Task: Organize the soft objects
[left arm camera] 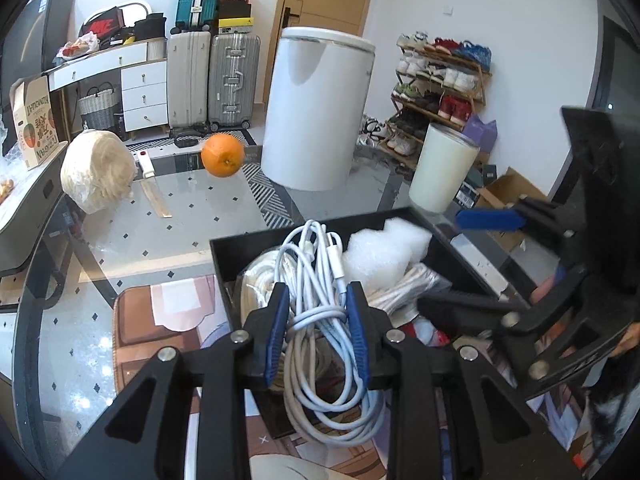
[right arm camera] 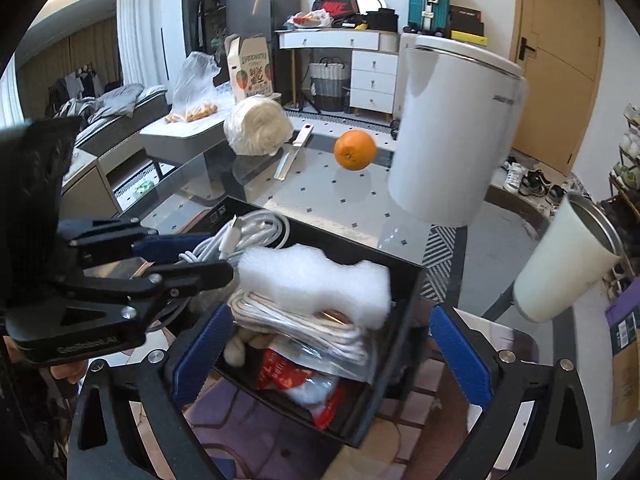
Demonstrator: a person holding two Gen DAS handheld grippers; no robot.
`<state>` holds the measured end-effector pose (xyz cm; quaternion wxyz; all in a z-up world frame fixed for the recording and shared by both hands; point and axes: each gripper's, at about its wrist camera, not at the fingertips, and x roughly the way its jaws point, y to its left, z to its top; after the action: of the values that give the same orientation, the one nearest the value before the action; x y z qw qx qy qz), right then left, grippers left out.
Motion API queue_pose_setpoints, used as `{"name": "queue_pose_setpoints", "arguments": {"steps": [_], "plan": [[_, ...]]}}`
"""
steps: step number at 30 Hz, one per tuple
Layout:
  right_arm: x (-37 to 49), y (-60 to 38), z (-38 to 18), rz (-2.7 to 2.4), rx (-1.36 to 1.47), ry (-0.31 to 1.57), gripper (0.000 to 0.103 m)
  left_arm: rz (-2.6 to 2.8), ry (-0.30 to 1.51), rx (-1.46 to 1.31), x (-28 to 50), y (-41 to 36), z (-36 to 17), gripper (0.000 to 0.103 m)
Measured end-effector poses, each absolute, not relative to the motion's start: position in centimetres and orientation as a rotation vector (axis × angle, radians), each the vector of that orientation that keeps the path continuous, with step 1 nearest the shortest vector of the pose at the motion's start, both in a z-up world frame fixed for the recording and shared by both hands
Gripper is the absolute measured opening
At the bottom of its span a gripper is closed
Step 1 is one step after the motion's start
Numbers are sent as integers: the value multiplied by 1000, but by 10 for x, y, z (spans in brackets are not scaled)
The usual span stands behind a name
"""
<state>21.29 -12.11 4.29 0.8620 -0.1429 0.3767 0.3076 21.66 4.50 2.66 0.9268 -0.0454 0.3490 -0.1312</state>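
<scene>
A black box (left arm camera: 224, 258) (right arm camera: 404, 336) sits on a patterned mat on the glass table. It holds a white foam piece (left arm camera: 384, 254) (right arm camera: 316, 284), bagged white cord (right arm camera: 320, 332), and a red-and-white packet (right arm camera: 292, 376). My left gripper (left arm camera: 318, 320) is shut on a coiled white cable (left arm camera: 320, 276) and holds it over the box's left side; it also shows in the right wrist view (right arm camera: 188, 258). My right gripper (right arm camera: 332, 356) is open wide, its blue pads either side of the box's near end; it appears at the right of the left wrist view (left arm camera: 460, 260).
On the table behind the box are a tall white canister (left arm camera: 316, 112) (right arm camera: 452, 132), a white cup (left arm camera: 442, 168) (right arm camera: 568, 268), an orange (left arm camera: 222, 155) (right arm camera: 355, 149), a wrapped white bundle (left arm camera: 98, 170) (right arm camera: 258, 124) and a knife (left arm camera: 154, 192) (right arm camera: 292, 156).
</scene>
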Motion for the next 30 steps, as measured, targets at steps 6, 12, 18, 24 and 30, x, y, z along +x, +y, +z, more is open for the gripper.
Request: {"name": "queue_pose_setpoints", "arguments": {"steps": [6, 12, 18, 24, 30], "plan": [[210, -138, 44, 617, -257, 786, 101, -253, 722, -73, 216, 41, 27, 31], [199, -156, 49, 603, -199, 762, 101, -234, 682, -56, 194, 42, 36, 56], [176, -168, 49, 608, -158, 717, 102, -157, 586, -74, 158, 54, 43, 100], [142, -170, 47, 630, -136, 644, 102, -97, 524, -54, 129, 56, 39, 103], [113, -172, 38, 638, -135, 597, 102, -53, 478, -43, 110, 49, 32, 103]]}}
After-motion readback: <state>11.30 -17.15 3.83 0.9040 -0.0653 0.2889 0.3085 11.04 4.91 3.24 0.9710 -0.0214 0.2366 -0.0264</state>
